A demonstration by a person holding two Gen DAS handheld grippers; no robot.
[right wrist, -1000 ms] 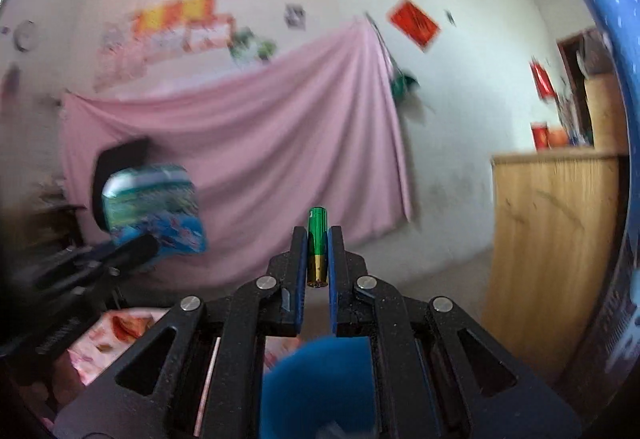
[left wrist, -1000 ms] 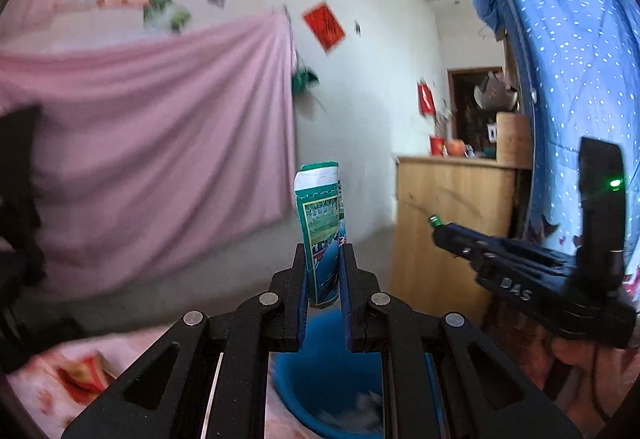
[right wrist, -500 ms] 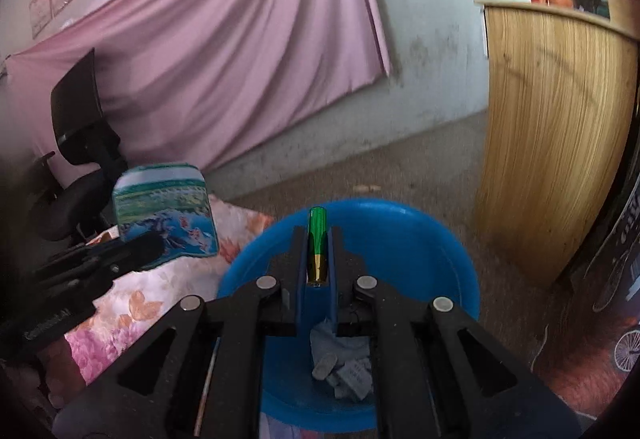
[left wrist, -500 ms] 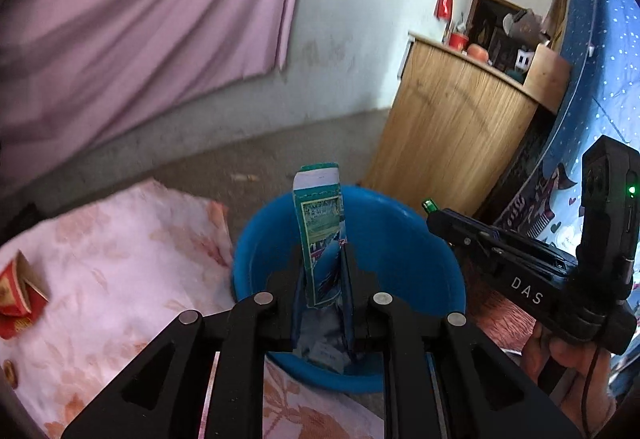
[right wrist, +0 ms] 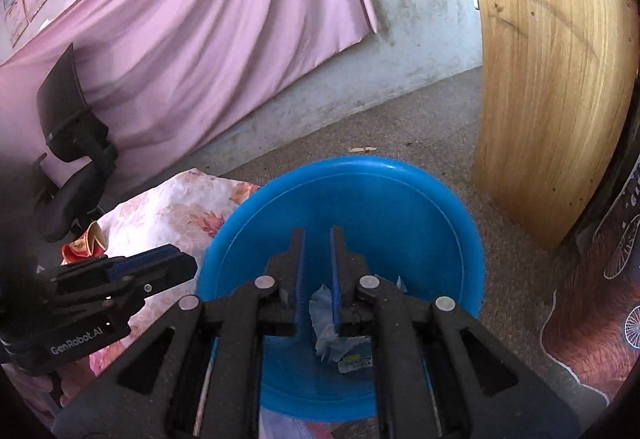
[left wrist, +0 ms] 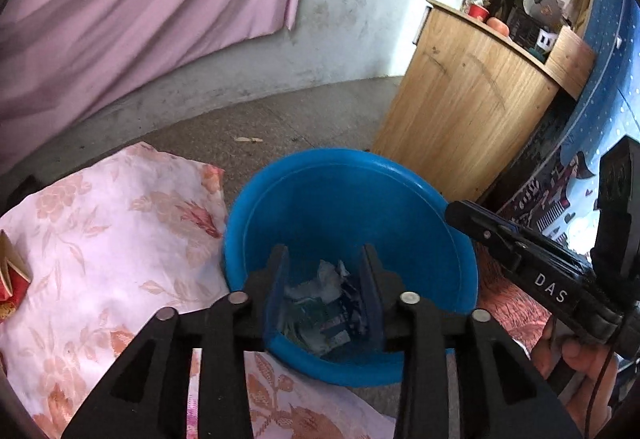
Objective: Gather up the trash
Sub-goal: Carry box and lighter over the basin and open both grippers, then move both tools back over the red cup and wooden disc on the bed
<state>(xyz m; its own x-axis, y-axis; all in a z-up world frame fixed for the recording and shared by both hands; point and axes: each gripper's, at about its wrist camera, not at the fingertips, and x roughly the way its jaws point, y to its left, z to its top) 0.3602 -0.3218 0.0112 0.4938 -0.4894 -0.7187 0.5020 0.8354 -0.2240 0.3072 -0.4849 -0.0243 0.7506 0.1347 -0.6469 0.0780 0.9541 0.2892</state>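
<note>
A blue plastic basin [left wrist: 348,175] stands on the floor by a floral cloth; it also shows in the right wrist view [right wrist: 360,179]. Crumpled paper and wrappers [left wrist: 324,299] lie in its bottom, and show in the right wrist view [right wrist: 340,335] too. My left gripper [left wrist: 323,259] is open and empty above the basin. My right gripper [right wrist: 317,239] is open and empty over the basin as well. The right gripper's body [left wrist: 540,271] reaches over the basin's right rim in the left wrist view. The left gripper's body [right wrist: 100,291] shows at the basin's left.
A floral cloth [left wrist: 100,231] covers the surface left of the basin. A red and gold carton [left wrist: 10,271] lies on it, seen also in the right wrist view [right wrist: 86,243]. A wooden counter [left wrist: 472,95] stands at the right. A black chair [right wrist: 68,143] stands by the pink curtain [right wrist: 180,39].
Both grippers tilted down over the basin and opened. The green carton left my left gripper and the small green and gold item left my right gripper; the carton now lies in the basin.
</note>
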